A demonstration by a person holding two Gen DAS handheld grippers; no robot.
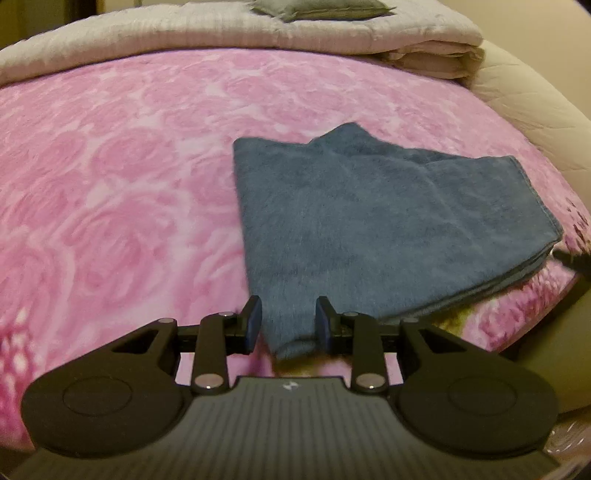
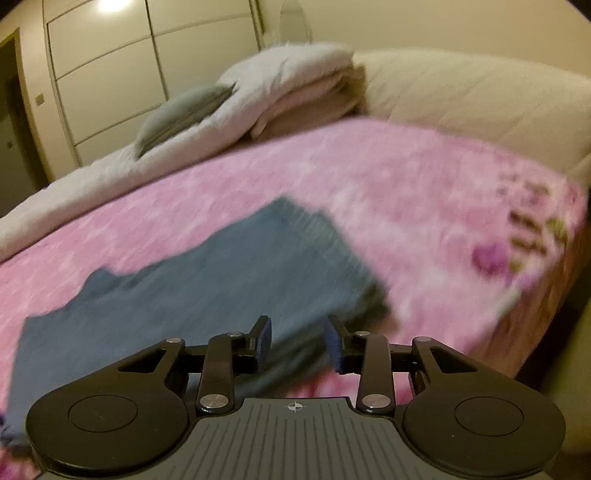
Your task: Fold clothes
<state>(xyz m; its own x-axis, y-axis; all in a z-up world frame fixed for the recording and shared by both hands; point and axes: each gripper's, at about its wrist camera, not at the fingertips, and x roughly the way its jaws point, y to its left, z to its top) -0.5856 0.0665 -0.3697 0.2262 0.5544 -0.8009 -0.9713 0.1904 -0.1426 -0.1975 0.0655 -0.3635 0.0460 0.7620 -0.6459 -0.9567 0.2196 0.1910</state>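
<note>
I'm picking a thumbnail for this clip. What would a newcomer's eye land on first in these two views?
First, the folded blue towel, lying flat near the edge of the bright pink rose-patterned blanket that covers the bed. Next, the black left gripper low in its own view, its fingers standing on either side of the towel's near corner. Behind, a folded pale duvet lies along the far side of the blanket.

A bed is covered by a pink rose-patterned blanket (image 1: 110,166). A folded pale duvet (image 2: 295,81) and a grey pillow (image 2: 177,114) are placed at its far side. Cream wardrobe doors (image 2: 110,74) are lit by a reflected lamp (image 2: 110,3).
</note>
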